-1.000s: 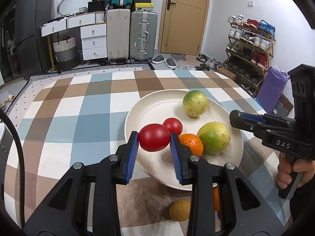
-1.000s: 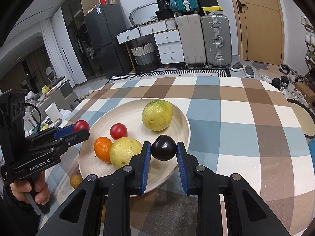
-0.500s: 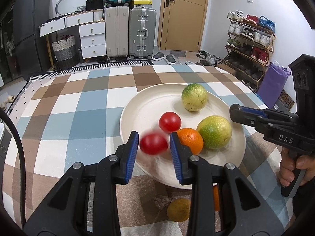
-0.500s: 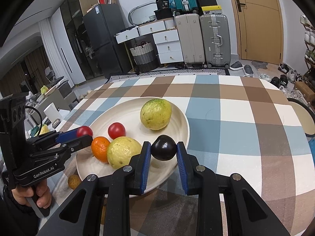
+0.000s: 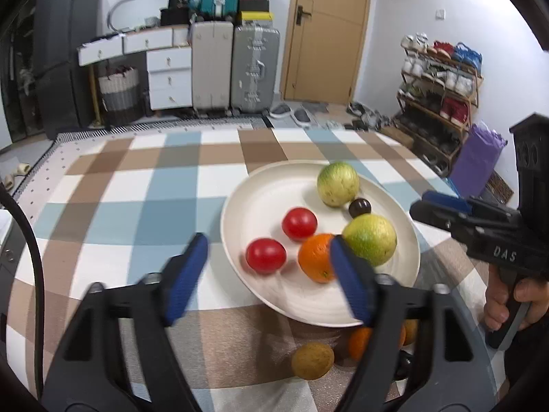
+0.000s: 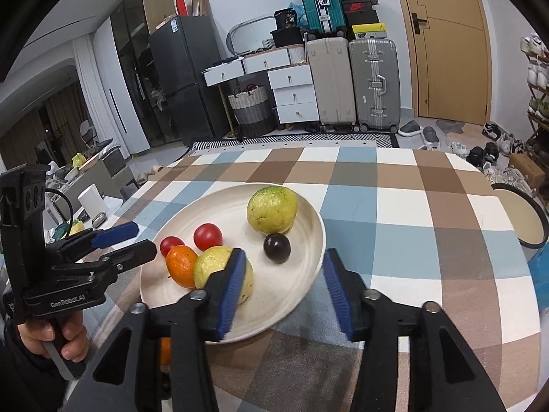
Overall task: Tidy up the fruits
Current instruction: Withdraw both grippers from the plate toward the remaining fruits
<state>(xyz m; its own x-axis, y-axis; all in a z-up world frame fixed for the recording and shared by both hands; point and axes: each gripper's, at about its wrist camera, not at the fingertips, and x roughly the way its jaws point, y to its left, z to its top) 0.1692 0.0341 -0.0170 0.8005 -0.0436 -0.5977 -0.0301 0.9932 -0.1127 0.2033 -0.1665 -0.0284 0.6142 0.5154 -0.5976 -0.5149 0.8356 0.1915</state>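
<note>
A cream plate (image 5: pixel 260 199) on the checked tablecloth holds two yellow-green round fruits, an orange (image 5: pixel 314 257), two red tomatoes and a dark plum (image 5: pixel 359 207). My left gripper (image 5: pixel 267 276) hangs over the plate's near left rim, its jaws opening. The nearer red tomato (image 5: pixel 266 255) lies free on the plate between and beyond them. In the right wrist view my right gripper (image 6: pixel 284 290) is over the near rim of the plate (image 6: pixel 212 213), jaws opening. The dark plum (image 6: pixel 277 248) rests on the plate just ahead, untouched.
On the cloth just in front of the plate lie a small yellow-brown fruit (image 5: pixel 312 360) and another orange (image 5: pixel 360 341), partly hidden by my left finger. A round stool (image 6: pixel 521 219) stands past the table's right edge. Suitcases and drawers line the far wall.
Both grippers have opened. The red tomato dropped from the left jaws onto the plate. The dark plum left the right jaws and now lies by the far yellow-green fruit.
</note>
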